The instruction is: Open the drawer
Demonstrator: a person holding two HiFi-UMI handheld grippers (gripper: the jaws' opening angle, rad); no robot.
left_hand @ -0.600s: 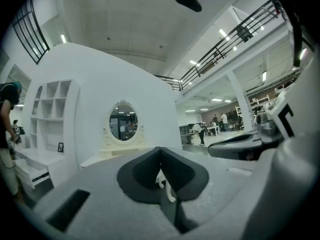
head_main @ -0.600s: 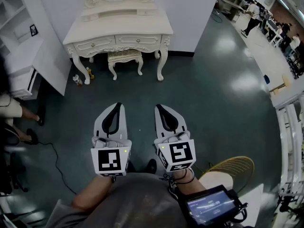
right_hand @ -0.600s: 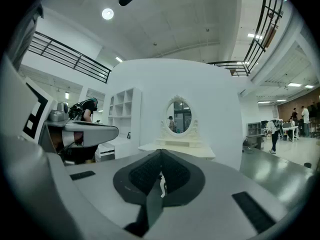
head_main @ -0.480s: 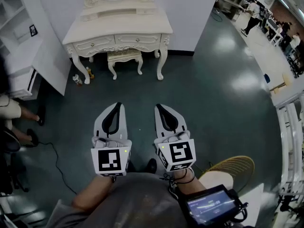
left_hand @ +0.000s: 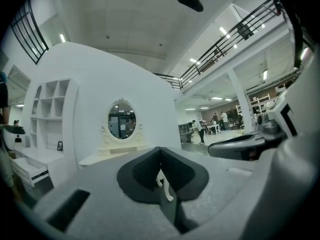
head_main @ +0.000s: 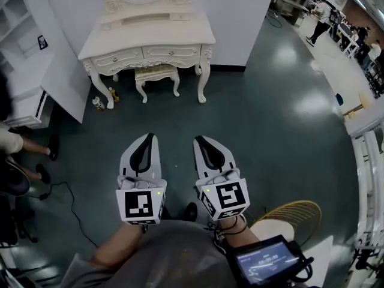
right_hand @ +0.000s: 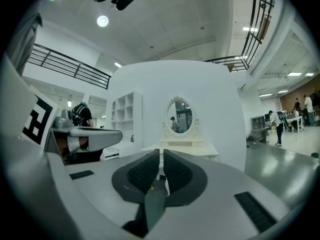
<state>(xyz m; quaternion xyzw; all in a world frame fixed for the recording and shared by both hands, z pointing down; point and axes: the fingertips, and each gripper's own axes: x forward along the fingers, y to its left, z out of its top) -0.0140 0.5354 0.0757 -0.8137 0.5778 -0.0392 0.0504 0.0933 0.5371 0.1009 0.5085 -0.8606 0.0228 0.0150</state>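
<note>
Both grippers, left [head_main: 148, 138] and right [head_main: 199, 140], held level, jaws closed, nothing between. Drawer [head_main: 174, 52] in dressing table [head_main: 150, 38] sat shut, well ahead of fingertips [head_main: 150, 137]. Risk: fingers arriving closed would likely bump knob, not grasp it; stool [head_main: 157, 74] below drawer could block approach.

Cream dressing table [head_main: 150, 38], dark teal floor [head_main: 270, 131].

Big open hall with a staged dressing table [head_main: 150, 38] against a partition [head_main: 240, 11]
</note>
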